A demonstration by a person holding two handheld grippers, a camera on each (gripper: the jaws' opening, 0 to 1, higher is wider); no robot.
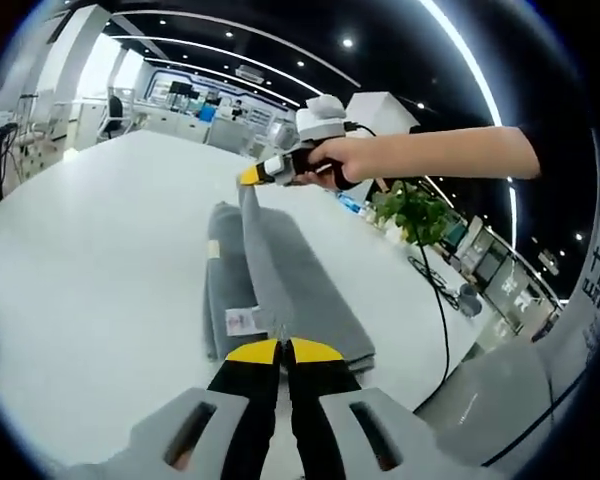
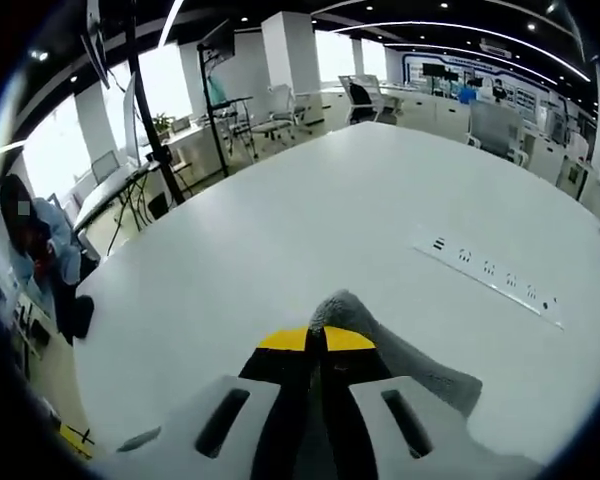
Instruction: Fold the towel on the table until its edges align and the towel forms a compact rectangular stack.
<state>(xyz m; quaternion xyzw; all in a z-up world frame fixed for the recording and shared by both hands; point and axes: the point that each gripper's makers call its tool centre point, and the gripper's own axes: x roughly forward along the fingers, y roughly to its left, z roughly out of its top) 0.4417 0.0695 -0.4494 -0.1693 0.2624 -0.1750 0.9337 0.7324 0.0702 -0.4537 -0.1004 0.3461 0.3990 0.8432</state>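
Towel (image 1: pixel 280 285) lies part-folded on table (image 1: pixel 90 290), top layer pinched at both ends by left gripper (image 1: pixel 283 350) & right gripper (image 1: pixel 252 176), jaws closed on cloth; I'd keep tension even and lay edge flush w/ layer below.

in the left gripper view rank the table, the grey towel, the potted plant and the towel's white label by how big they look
1. table
2. grey towel
3. potted plant, though it sits farther off, so its true size is unsure
4. white label
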